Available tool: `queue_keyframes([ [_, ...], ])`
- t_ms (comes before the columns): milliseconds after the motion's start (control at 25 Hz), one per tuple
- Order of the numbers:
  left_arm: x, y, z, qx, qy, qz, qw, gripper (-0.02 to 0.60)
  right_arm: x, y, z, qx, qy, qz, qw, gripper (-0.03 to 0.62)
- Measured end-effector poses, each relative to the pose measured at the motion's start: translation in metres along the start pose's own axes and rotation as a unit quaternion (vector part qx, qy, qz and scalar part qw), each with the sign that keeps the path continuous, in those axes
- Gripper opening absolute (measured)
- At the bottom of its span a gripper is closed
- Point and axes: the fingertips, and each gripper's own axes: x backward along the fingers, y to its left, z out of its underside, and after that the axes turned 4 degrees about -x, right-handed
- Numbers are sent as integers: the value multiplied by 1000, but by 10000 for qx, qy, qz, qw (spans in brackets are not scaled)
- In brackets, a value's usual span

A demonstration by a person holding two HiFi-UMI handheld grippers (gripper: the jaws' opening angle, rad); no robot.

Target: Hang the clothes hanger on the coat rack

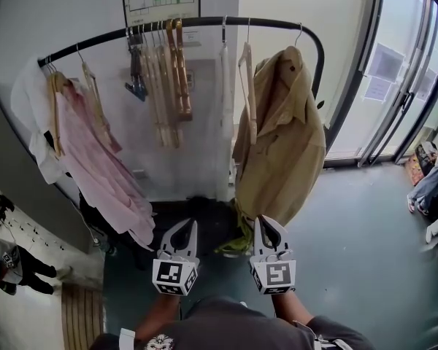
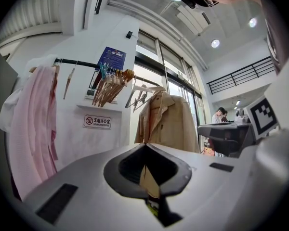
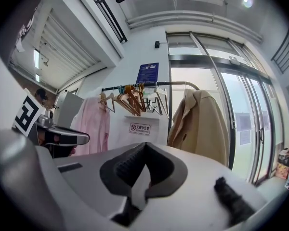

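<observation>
I see a black rack before a white wall, hung with a pale pink shirt, light brown wooden hangers and a tan coat. My left gripper and right gripper are white with dark grey jaw pads, and each bears a cube patterned in black-and-white squares. The floor is dull grey-green, and a white sign shows a red circle.

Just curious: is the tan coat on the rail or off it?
On it: the tan coat hangs from the black rail, collar just beneath.
</observation>
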Motion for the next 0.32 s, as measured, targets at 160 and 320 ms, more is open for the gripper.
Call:
queue_keyframes([
  [160,0,-1,1,7,30,-9,10000,9,0,1,2,4,35,-29,10000,14],
  [320,0,-5,2,28,49,-6,10000,9,2,-1,4,13,75,-43,10000,14],
])
